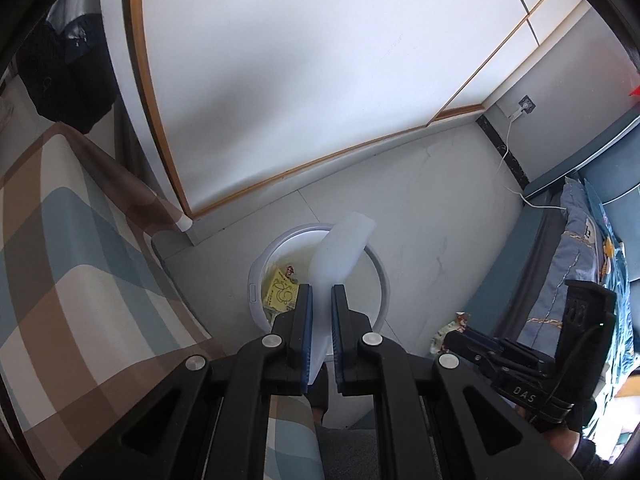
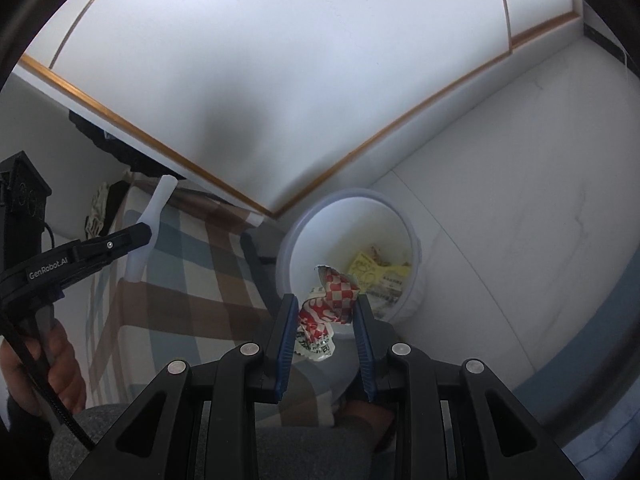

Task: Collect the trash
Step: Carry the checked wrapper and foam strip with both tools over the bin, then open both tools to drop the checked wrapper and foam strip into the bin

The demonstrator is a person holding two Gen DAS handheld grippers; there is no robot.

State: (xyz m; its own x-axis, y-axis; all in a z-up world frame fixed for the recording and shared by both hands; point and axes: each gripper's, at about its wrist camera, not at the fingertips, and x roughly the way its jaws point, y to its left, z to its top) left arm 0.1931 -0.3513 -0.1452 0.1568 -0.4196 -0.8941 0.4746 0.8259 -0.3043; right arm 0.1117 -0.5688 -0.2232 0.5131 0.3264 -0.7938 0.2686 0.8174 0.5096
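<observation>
My left gripper (image 1: 319, 292) is shut on a white translucent plastic piece (image 1: 340, 252) and holds it above the round white trash bin (image 1: 380, 276) on the floor. A yellow wrapper (image 1: 280, 292) lies inside the bin. My right gripper (image 2: 325, 304) is shut on a crumpled red-and-white checkered wrapper (image 2: 328, 308), just in front of the bin (image 2: 296, 236); the yellow wrapper (image 2: 368, 268) shows inside. The right gripper (image 1: 452, 338) appears at the right of the left wrist view, the left gripper (image 2: 150, 232) with the plastic piece (image 2: 154, 216) at the left of the right wrist view.
A table with a checkered brown, blue and cream cloth (image 1: 60, 260) stands left of the bin. A white cabinet with wood trim (image 1: 280, 80) is behind it. A bed with blue bedding (image 1: 576, 248) is at right. A white cable (image 1: 510, 148) hangs from a wall socket.
</observation>
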